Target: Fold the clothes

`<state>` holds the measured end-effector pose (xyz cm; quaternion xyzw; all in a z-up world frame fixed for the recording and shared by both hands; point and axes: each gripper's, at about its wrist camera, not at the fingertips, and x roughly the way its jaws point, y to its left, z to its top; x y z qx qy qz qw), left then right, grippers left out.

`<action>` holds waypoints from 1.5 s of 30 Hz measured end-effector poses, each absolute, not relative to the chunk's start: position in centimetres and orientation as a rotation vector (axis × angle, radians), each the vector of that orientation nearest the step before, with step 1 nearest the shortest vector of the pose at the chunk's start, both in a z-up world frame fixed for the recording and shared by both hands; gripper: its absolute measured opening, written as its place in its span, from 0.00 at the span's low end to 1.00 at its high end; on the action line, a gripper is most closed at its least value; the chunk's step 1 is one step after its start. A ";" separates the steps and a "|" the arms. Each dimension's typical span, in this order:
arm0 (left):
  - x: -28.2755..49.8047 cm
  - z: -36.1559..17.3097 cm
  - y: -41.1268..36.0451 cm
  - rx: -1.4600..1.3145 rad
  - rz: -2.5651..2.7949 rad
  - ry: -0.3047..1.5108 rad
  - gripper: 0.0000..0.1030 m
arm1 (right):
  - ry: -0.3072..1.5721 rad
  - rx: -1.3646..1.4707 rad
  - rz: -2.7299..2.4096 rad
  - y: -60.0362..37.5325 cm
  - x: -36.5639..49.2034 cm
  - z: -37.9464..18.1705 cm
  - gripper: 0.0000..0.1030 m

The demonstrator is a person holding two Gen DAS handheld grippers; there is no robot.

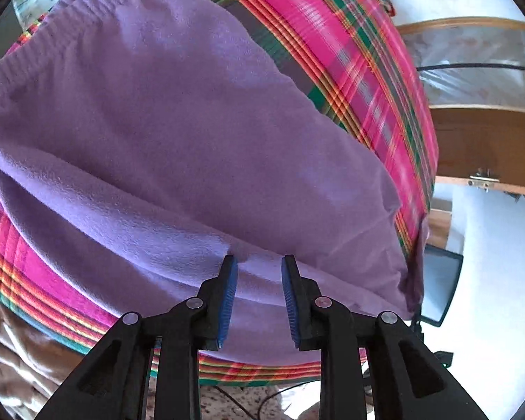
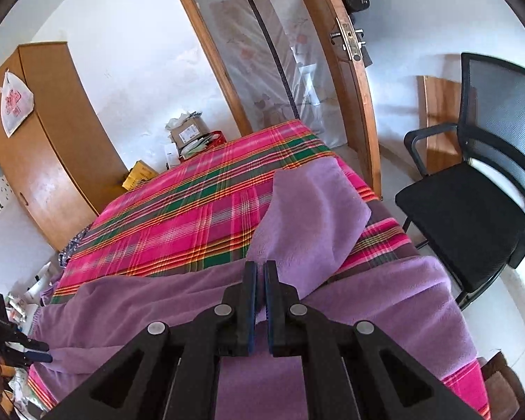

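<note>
I judge the fold barely begun: the purple garment point(image 2: 332, 301) sprawls over the plaid bed point(image 2: 178, 217) ahead of my right claw point(image 2: 260, 273), pinched shut on its fabric, while my left claw point(image 1: 259, 266) hovers part-open, holding nothing

Bright daylight, washed-out white walls point(image 2: 129, 35), motion blur on plaid cloth point(image 1: 367, 70), fisheye bending, dark corners
</note>
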<state>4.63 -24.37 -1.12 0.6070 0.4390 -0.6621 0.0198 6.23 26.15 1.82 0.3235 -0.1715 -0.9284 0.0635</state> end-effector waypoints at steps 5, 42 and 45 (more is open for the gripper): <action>3.2 1.2 -20.6 1.940 -2.288 0.861 0.26 | -0.529 0.991 -2.764 26.4 5.9 1.3 0.05; 7.1 0.9 -13.6 2.011 -2.928 -0.711 0.26 | -0.484 1.113 -2.784 25.5 5.1 0.5 0.05; 7.3 1.0 -13.8 2.012 -2.946 -0.657 0.26 | -0.495 1.115 -2.789 25.6 5.0 0.5 0.05</action>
